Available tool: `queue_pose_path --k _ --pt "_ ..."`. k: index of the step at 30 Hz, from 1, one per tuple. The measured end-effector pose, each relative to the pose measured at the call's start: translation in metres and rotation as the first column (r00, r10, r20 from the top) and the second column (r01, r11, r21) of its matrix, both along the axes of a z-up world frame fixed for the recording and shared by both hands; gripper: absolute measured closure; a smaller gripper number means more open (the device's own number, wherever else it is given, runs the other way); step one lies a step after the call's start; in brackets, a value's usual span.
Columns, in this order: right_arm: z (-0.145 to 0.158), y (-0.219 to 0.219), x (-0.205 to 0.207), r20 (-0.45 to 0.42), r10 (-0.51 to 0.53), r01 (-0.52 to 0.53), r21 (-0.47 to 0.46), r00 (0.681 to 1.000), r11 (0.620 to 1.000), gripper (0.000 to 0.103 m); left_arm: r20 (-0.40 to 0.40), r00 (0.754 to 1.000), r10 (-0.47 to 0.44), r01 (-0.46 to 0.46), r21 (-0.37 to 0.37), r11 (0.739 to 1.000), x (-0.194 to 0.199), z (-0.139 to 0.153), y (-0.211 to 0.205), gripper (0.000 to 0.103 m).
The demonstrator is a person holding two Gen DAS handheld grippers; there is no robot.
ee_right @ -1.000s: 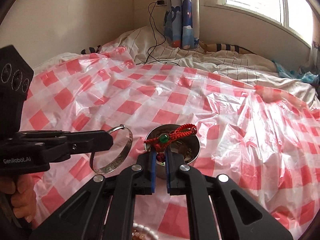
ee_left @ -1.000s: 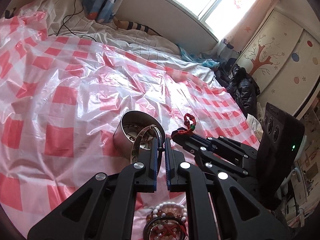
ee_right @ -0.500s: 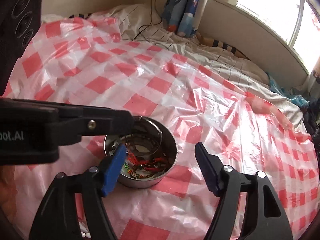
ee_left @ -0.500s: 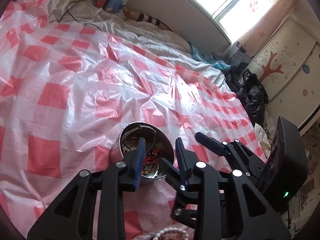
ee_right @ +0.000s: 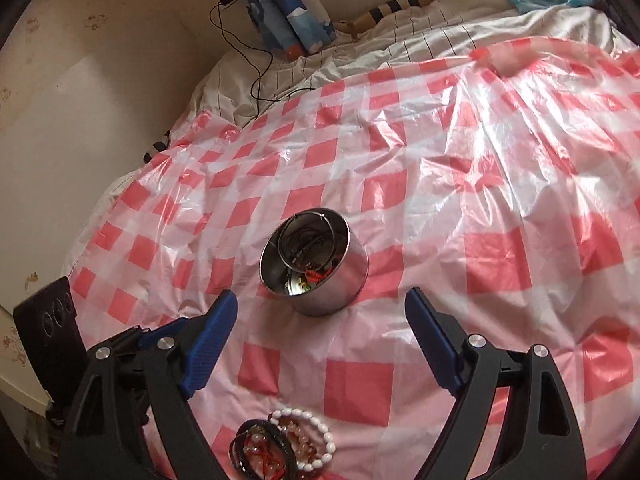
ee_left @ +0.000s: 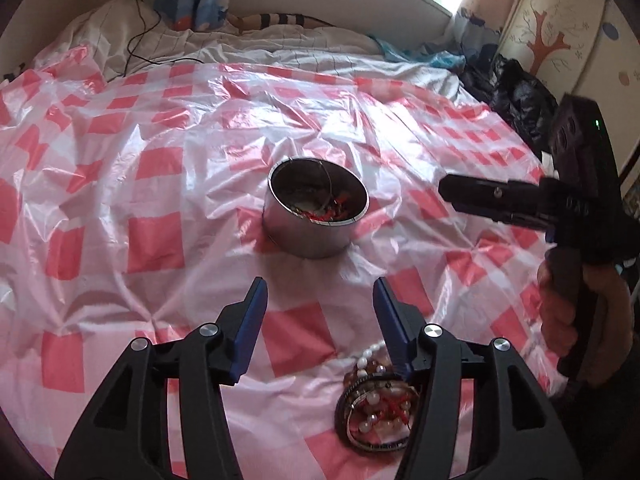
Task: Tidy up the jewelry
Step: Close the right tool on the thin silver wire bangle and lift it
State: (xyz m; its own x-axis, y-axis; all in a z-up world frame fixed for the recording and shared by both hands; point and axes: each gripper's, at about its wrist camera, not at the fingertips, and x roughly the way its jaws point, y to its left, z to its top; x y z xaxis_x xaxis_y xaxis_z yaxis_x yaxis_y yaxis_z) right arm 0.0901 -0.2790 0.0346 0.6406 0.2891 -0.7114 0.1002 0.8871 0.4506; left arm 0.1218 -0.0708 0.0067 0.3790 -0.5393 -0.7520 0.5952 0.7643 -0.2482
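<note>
bracelets (ee_right: pixel 286 446) still sitting in a little heap right at the near edge, so that's the leftover work as far as i can tell: white beads, brownish beads, a dark bangle and some red cord all tangled together on the checkered plastic sheet (ee_right: pixel 500 208). left gripper (ee_left: pixel 318 316) hangs just over that heap with its jaws spread wide and nothing in them, the pile peeking out under its right finger. right gripper (ee_right: pixel 320 338) is the same deal, jaws wide apart, empty, heap just below it. a bit further out is the metal bowl (ee_left: pixel 316 212) standing upright on the sheet, well apart from the heap. it already has stuff in it: a thin silver bangle (ee_right: pixel 306 240) leaning inside against the wall, plus red cord and some dark bits at the bottom. so i'd call it roughly partway done, some pieces in, a handful left. past that it's just bed, rumpled bedding (ee_left: pixel 248 46) and a curtain (ee_right: pixel 284 12).
</note>
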Motion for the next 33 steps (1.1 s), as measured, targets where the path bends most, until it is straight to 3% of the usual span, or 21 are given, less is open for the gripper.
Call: queue_pose_path --k 5,8,11,16,22,24,26,29,33 --pt "0.0 0.012 -0.028 -0.038 0.071 -0.073 -0.04 0.997 0.997 0.021 -0.056 0.996 -0.067 0.068 0.025 0.997 -0.024 -0.01 -0.007 0.049" --pt "-0.007 0.028 -0.047 -0.07 0.136 -0.14 -0.061 0.988 0.988 0.021 -0.117 0.991 -0.072 0.071 -0.009 0.997 -0.029 -0.015 -0.001 0.049" --pt "-0.015 0.053 -0.066 -0.095 0.228 -0.238 -0.11 0.969 0.965 0.021 -0.123 0.991 -0.044 0.045 0.004 0.999 -0.03 -0.015 0.009 0.049" --pt "-0.017 0.097 -0.085 -0.105 0.356 -0.37 -0.213 0.929 0.904 0.021 -0.125 0.992 -0.016 0.021 0.041 0.999 -0.028 -0.015 0.023 0.048" --pt "-0.026 0.151 -0.1 -0.099 0.52 -0.52 -0.337 0.849 0.785 0.021 -0.102 0.995 0.002 0.004 0.065 0.998 -0.028 -0.01 0.032 0.044" --pt "-0.035 0.16 -0.1 -0.114 0.535 -0.538 -0.354 0.837 0.765 0.027 -0.098 0.995 0.009 -0.003 0.061 0.998 -0.027 -0.007 0.034 0.043" --pt "-0.044 0.167 -0.096 -0.139 0.541 -0.552 -0.359 0.829 0.753 0.045 -0.095 0.995 0.01 -0.005 0.06 0.998 -0.028 -0.005 0.035 0.041" --pt "-0.054 0.173 -0.094 -0.168 0.548 -0.567 -0.38 0.819 0.731 0.062 -0.086 0.996 0.005 0.001 0.068 0.998 -0.03 -0.004 0.036 0.04" --pt "-0.065 0.178 -0.091 -0.189 0.552 -0.576 -0.414 0.812 0.705 0.068 -0.081 0.997 0.013 -0.008 0.065 0.998 -0.03 -0.002 0.041 0.039"
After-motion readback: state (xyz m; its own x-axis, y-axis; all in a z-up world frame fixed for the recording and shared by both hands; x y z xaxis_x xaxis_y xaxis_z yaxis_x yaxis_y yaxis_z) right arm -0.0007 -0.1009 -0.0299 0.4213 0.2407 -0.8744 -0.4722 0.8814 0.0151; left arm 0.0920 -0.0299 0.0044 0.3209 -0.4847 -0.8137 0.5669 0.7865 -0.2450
